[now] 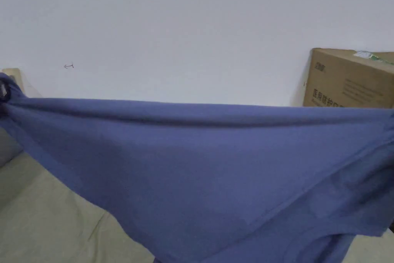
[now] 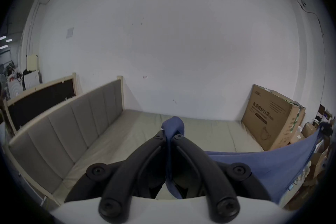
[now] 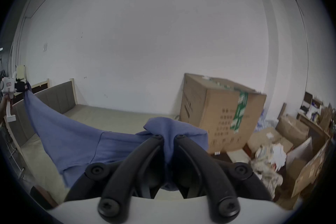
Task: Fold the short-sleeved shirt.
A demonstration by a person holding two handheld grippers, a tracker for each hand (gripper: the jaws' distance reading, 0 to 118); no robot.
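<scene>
Head view: blue shirt (image 1: 200, 167) taut, aloft, between left tongs (image 2: 169, 137) and right tongs (image 3: 167, 137), both clamped on it.

I'm standing in what looks like a storeroom or warehouse corner with a bed set up in it. A bare mattress (image 2: 181, 129) lies against a scuffed white wall (image 2: 181, 37), with a grey padded headboard (image 2: 76, 118) along its left edge. A big cardboard box (image 3: 221, 113) sits at the mattress's far right corner. Past it, more cartons and crumpled packing paper (image 3: 271, 157) are piled on the floor.
</scene>
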